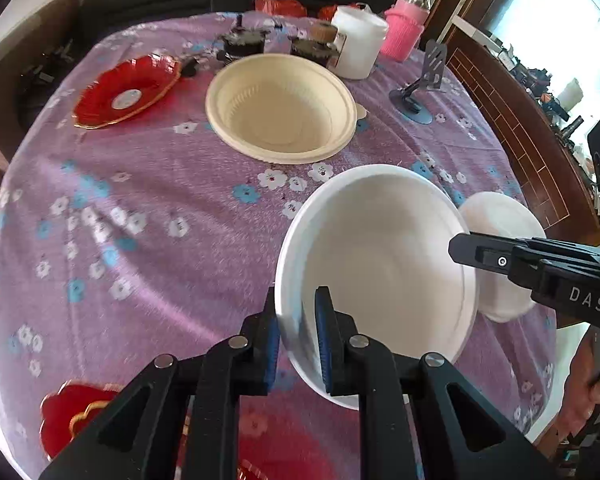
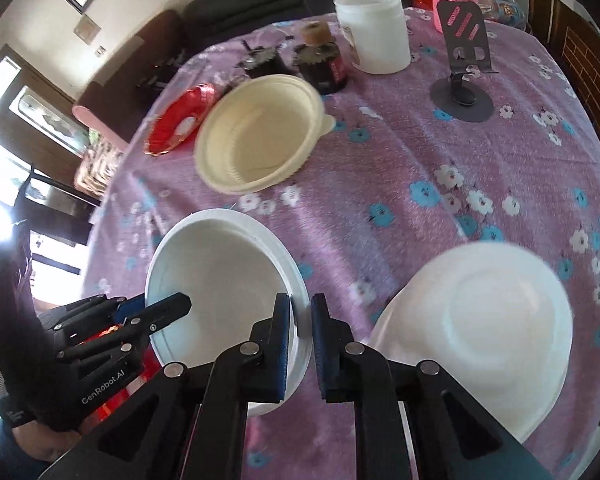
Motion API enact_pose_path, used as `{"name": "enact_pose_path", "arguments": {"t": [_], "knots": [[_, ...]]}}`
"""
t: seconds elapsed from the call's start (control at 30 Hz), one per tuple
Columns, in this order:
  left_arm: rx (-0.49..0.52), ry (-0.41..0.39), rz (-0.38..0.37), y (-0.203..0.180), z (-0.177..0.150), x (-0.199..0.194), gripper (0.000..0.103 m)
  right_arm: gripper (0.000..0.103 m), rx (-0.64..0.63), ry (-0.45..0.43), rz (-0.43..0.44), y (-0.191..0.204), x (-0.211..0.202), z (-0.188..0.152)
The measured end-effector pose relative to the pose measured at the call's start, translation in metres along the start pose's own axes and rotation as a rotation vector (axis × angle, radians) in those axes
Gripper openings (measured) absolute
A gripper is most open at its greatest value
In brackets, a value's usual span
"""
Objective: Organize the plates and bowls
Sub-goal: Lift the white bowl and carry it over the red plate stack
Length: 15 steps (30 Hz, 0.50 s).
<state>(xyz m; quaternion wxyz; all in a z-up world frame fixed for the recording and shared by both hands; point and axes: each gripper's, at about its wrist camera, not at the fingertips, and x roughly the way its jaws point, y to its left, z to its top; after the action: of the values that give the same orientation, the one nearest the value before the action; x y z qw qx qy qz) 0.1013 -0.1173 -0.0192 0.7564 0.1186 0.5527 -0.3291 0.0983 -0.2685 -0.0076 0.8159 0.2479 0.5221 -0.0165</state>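
We see 1 white bowl (image 1: 380, 264) tilted, its rim lifted off the worktop and pinched on 2 opposite sides. Just beside it another white bowl (image 2: 484, 332) lies upside down, base ring upward. Farther back a cream bowl (image 1: 280, 108) sits upright and open, a second cream rim nested under it. Left of that, a red scalloped plate (image 1: 126, 92) with a gold edge lies flat. Another red plate (image 1: 76, 416) shows at the near edge.

A purple tablecloth (image 1: 148, 184) with white and blue flowers fills the frame. Centre right sits a white bowl (image 1: 384, 256), above it a cream bowl (image 1: 280, 108), upper left a gold-edged red plate (image 1: 128, 90).
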Motion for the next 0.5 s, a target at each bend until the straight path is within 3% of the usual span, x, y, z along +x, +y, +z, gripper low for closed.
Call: {"name": "enact_pose_path", "arguments": {"t": [0.2,0.5], "knots": [[-0.024,-0.029,0.014,0.015,-0.032,-0.025,0.015,0.012,-0.026,-0.002,0.057,0.029,-0.008,-0.024],[-0.129,-0.054,0.047,0.067,-0.086,-0.061,0.015,0.012,-0.143,0.037,0.129,0.094,0.002,-0.049]]}}
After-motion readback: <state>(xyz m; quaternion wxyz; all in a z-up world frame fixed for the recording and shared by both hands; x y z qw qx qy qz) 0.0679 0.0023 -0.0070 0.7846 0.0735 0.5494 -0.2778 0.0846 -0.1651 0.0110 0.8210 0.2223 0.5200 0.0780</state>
